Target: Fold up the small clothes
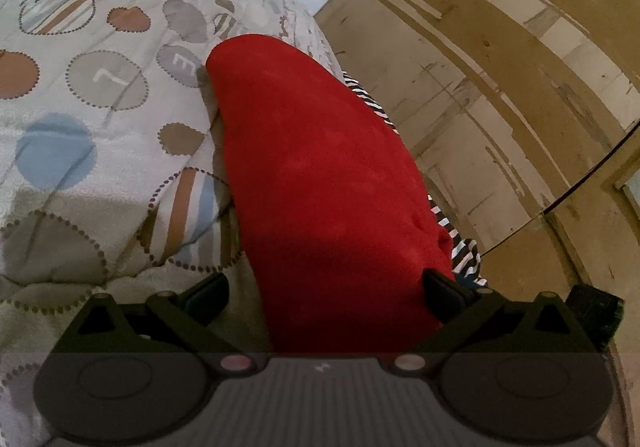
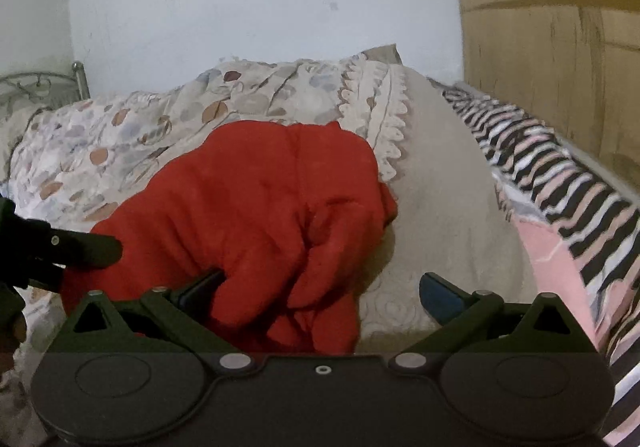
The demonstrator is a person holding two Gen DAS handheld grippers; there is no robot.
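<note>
The red garment lay bunched on the bed, on the patterned quilt, and everything hung off that heap of red. The left tool stood wide apart right over it: the cloth ran up between its two fingers, brushing the right finger, while the left one sat clear over the quilt. The right tool was spread wide too, its left finger tucked against the near fold of the garment, its blue-padded finger off to the right of the red, above bare quilt. Neither tool pinched anything. From the right wrist view, the left tool poked in at the garment's left edge. Beyond the red, toward the wooden wardrobe, lay a striped cloth.
</note>
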